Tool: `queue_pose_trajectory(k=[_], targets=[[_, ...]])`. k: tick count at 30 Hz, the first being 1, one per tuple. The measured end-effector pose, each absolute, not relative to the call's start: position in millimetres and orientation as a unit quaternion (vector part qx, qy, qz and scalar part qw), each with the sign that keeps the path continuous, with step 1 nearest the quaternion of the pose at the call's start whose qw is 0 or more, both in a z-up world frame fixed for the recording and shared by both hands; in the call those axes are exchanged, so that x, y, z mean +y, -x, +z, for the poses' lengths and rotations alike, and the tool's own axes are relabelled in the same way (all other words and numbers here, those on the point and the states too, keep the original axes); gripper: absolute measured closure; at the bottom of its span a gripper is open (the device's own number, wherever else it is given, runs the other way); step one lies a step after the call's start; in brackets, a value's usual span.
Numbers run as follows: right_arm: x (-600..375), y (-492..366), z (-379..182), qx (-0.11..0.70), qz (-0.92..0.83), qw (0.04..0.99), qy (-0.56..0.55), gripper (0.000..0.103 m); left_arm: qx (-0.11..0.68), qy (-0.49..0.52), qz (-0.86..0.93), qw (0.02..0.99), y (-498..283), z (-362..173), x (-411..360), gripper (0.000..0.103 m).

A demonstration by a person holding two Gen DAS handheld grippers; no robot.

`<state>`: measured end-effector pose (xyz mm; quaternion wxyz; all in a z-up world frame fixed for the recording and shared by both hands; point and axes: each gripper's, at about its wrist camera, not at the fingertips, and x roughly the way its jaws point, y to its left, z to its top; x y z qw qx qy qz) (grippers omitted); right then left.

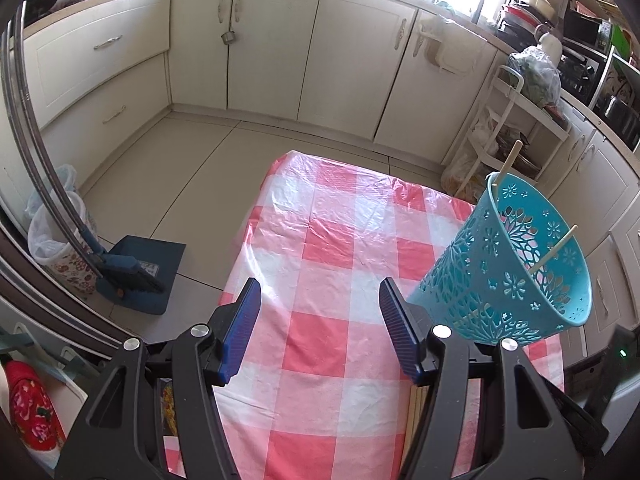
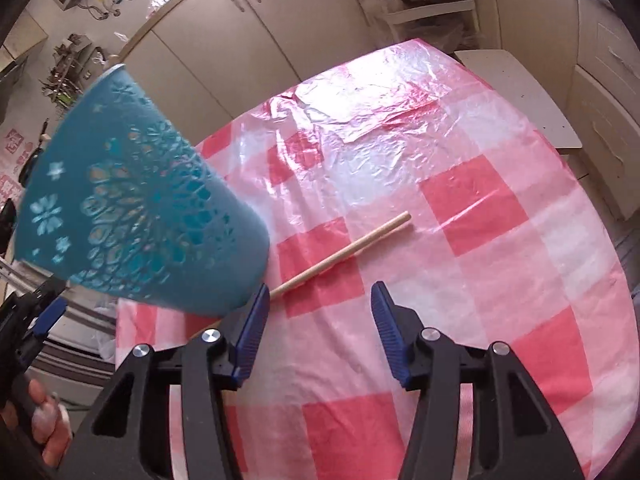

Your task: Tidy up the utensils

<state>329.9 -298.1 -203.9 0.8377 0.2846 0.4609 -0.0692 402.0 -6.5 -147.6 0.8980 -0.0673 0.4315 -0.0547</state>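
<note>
A teal perforated utensil basket [image 1: 516, 264] stands on the red-and-white checked table [image 1: 320, 280], right of my left gripper [image 1: 320, 300], which is open and empty. Two wooden chopsticks [image 1: 554, 254] stick out of the basket. In the right wrist view the basket [image 2: 132, 208] is at the left. One wooden chopstick [image 2: 344, 254] lies flat on the table [image 2: 480, 240] beside it, its near end passing behind my left finger. My right gripper [image 2: 318, 304] is open and empty, just short of that chopstick.
The cloth has a crinkled clear plastic cover. The floor to the left holds a blue dustpan [image 1: 140, 276] and a lined bin [image 1: 60, 236]. A white shelf cart [image 1: 516, 128] and cabinets stand beyond the table. My left gripper's finger [image 2: 48, 312] shows at the left edge.
</note>
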Motion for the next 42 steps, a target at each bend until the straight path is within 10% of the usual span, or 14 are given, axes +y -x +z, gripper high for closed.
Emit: queue_pose_trajectory(k=[11,25,42], targets=[[-315.5,-372.7,-208.5,0.449,-0.129,0.869,-0.165,0.085,0.433,0.072,-0.059,0.897,-400.6,-147.2,-3.7,0.045],[-330.7,-395.2,-207.1,0.474,-0.126,0.858,-0.153,0.075,0.444,0.073,-0.065,0.891,-403.8,-151.2,-5.1,0.044],[-359.3,-447.2,-209.0,0.494,-0.070,0.860,-0.108,0.097,0.447,0.068,-0.067,0.889,-406.1,-152.4,-6.2,0.044]])
